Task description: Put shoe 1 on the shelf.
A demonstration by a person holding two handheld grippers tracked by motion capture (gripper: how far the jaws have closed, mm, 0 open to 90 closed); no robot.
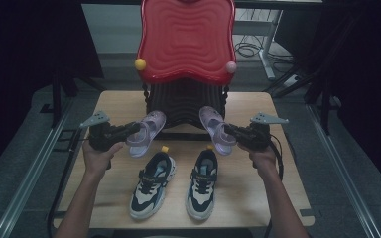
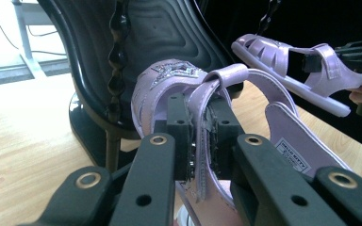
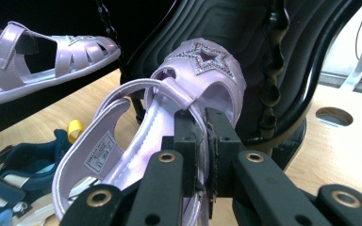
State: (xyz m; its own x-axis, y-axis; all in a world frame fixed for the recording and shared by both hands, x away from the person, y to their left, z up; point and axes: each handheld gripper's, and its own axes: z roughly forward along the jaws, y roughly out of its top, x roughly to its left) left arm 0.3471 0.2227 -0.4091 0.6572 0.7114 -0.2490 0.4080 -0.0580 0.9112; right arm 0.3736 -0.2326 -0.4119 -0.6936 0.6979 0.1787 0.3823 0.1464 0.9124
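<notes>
So both lilac sandals are up off the table right now, one in each gripper. The left gripper (image 1: 129,131) has its jaws clamped together on the side strap of the left sandal (image 1: 146,134), and in the left gripper view you can see the pads (image 2: 179,136) pinching that strap flat. Same deal on the other side: the right gripper (image 1: 234,133) is clamped on the strap of the right sandal (image 1: 217,130), pads (image 3: 188,141) squeezed tight on it.

From the table's middle, the sandals hang at about 11 and 1 o'clock, just in front of the black base of the red-topped rack (image 1: 186,39), which sits at 12. They're near it but not touching or resting on it as far as I can tell.

The pair of navy and cream sneakers (image 1: 176,183) is still parked on the table (image 1: 114,106) at 6 o'clock, side by side, untouched.

My read: pickup is done, putting the sandals onto the rack is what's left, then maybe the sneakers.

Writing: there's a white label inside the left sandal (image 2: 294,153) that looks like "HELLO KITTY". The label (image 3: 100,151) inside the right one is too small to read
</notes>
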